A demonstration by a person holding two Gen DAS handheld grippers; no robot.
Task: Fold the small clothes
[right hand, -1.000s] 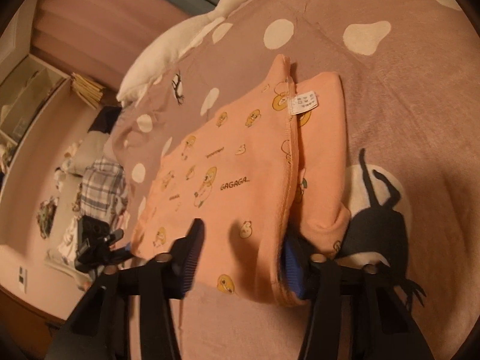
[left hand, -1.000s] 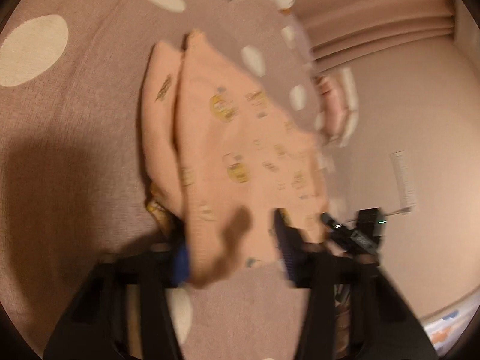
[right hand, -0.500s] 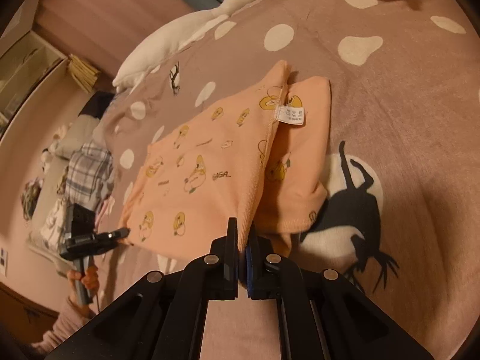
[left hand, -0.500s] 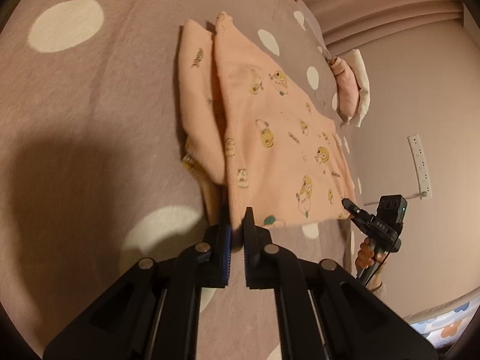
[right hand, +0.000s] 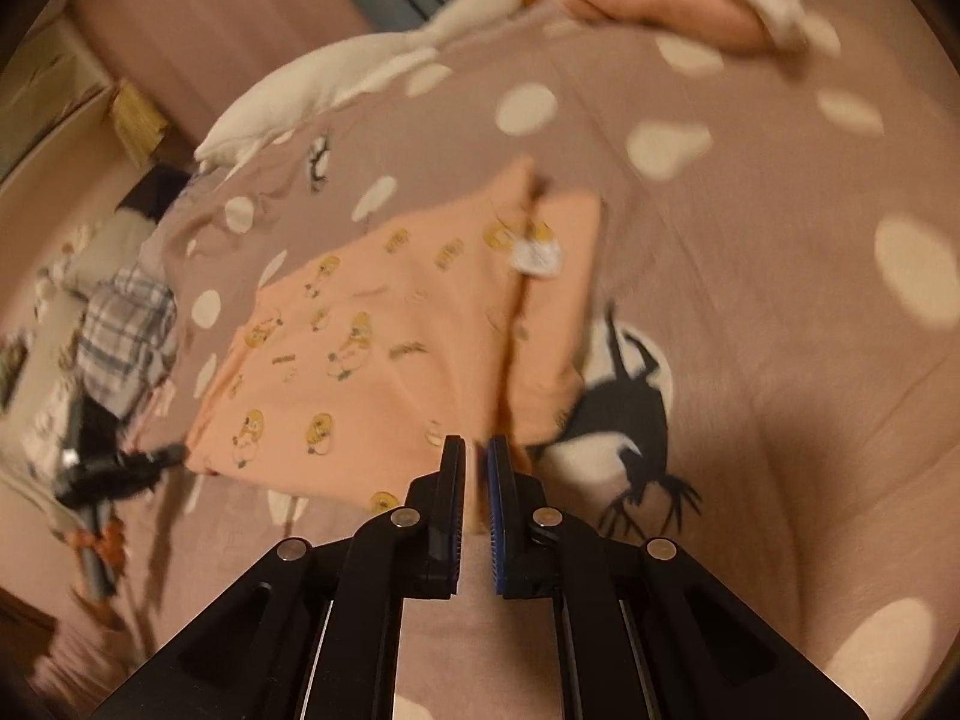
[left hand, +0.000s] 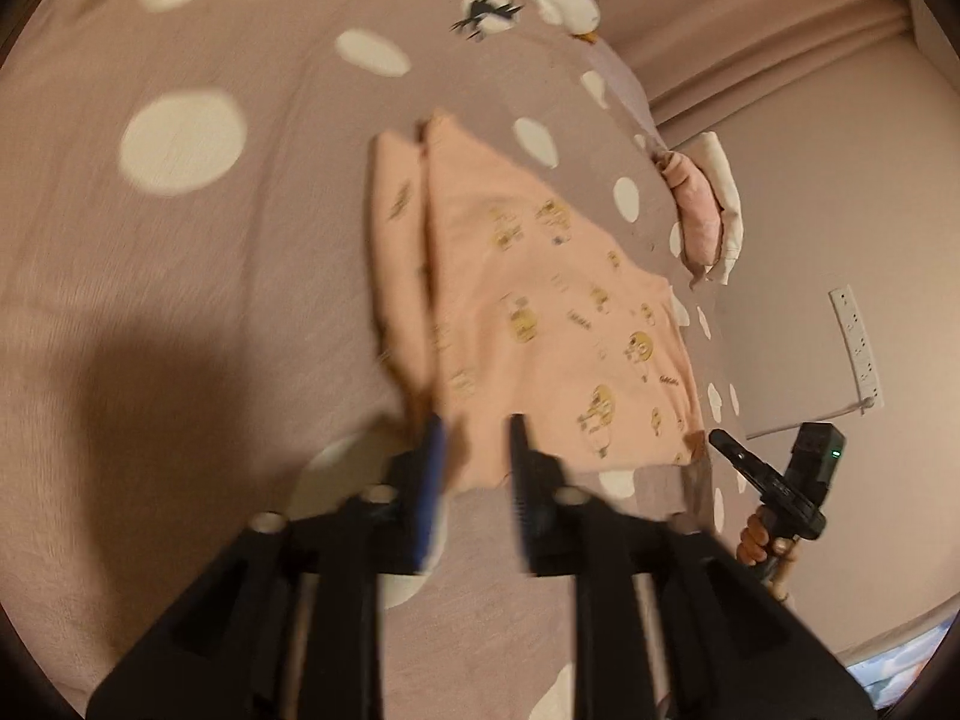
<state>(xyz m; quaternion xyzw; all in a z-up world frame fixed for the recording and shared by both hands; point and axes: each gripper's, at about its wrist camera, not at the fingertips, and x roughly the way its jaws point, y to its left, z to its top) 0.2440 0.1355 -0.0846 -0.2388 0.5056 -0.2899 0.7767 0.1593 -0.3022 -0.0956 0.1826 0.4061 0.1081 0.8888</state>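
A peach garment [left hand: 540, 312] printed with yellow ducks lies folded lengthwise on a mauve bedspread [left hand: 180, 300] with white dots. In the left wrist view its near corner sits between the fingers of my left gripper [left hand: 476, 450]. The jaws are opening and the pads stand apart from the cloth. In the right wrist view the same garment [right hand: 372, 348] shows a white label near its far end. My right gripper [right hand: 476, 456] is shut on the thin near edge of the cloth. Both views are blurred by motion.
A white goose plush [right hand: 336, 78] lies along the far side of the bedspread [right hand: 780, 360]. Pink and white folded cloth [right hand: 654, 6] lies at the bed's far end. A plaid cloth [right hand: 126, 330] is off the bed's left side. A power strip [left hand: 855, 348] hangs on the wall.
Both grippers closed on the garment's near edge. Since then both have lifted and drawn back a little. The left jaws have now parted again. The right jaws stay closed on the cloth.
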